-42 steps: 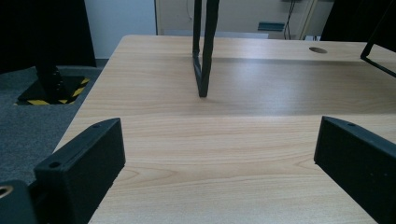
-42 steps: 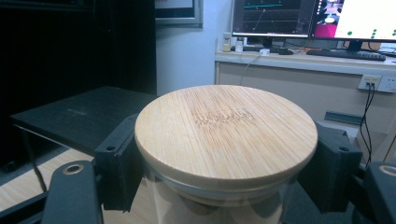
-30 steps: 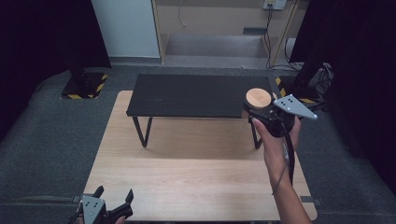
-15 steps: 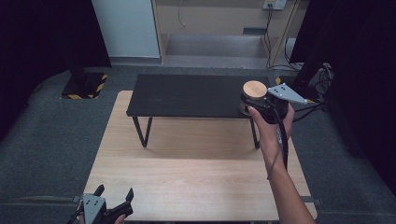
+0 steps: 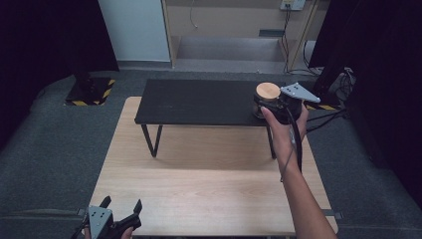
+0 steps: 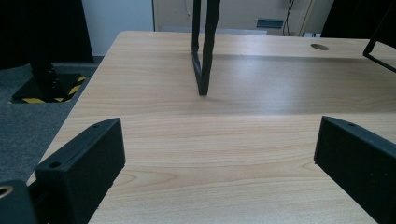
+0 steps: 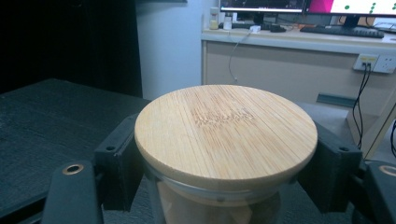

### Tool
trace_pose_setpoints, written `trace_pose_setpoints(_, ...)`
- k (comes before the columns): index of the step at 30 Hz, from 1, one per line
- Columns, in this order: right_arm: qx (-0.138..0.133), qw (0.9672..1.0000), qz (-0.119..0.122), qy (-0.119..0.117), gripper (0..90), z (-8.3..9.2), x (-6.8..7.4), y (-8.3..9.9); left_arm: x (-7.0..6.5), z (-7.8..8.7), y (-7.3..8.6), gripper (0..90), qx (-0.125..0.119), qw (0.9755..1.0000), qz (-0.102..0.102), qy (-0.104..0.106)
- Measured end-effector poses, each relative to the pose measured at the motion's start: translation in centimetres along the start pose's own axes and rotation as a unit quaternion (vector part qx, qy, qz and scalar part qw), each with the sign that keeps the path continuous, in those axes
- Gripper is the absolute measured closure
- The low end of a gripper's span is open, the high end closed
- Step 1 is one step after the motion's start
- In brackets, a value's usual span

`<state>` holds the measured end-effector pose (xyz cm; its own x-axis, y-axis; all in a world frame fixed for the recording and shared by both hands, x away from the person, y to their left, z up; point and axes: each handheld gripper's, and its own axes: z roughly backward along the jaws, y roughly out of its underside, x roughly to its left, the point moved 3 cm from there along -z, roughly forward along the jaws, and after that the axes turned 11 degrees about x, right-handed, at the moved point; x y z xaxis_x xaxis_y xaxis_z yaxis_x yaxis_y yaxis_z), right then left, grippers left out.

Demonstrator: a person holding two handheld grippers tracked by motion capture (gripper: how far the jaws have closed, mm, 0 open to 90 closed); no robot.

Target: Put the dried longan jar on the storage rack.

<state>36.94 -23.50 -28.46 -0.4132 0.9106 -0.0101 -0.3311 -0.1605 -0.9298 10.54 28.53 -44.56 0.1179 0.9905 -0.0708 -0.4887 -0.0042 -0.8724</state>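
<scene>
A glass jar with a round bamboo lid [image 5: 267, 91] [image 7: 226, 128] is at the right end of a low black shelf [image 5: 199, 102]. My right gripper [image 5: 264, 105] [image 7: 223, 161] is shut on the jar just under the lid, one jaw on each side. Whether the jar's base touches the shelf top [image 7: 46, 116] I cannot tell. My left gripper [image 5: 122, 205] [image 6: 219, 154] stands open with nothing between its jaws, low over the near left part of the wooden table [image 5: 199, 189].
The shelf's black legs [image 6: 204, 51] stand on the wooden table, which has a cable hole [image 6: 319, 46] far back. A stand with a yellow-black striped base [image 5: 89, 94] is on the floor at the left. Cables and sockets [image 5: 293, 5] are behind.
My right gripper has carried the jar away from me and slightly left, from the shelf's front right corner to farther over its top. The left gripper has stayed put.
</scene>
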Motion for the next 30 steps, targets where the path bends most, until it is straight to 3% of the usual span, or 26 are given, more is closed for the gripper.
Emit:
trace_pose_setpoints(20, 0.007, 0.9999, -0.012, 0.001, 25.4, -1.5, -1.1, 0.0, -0.1, -0.4, 0.0, 0.7, 0.005, 1.0000, 0.000, 0.000)
trace_pose_setpoints(25, -0.010, 0.9998, -0.017, 0.001, 9.6, -1.7, -1.1, 0.3, -0.1, -0.4, 0.0, 0.8, 0.004, 1.0000, 0.001, 0.000)
trace_pose_setpoints(30, 0.000, 1.0000, -0.005, 0.002, 1.6, -1.7, -0.9, 0.4, -0.1, -0.3, 0.1, 0.8, 0.004, 1.0000, 0.000, 0.001)
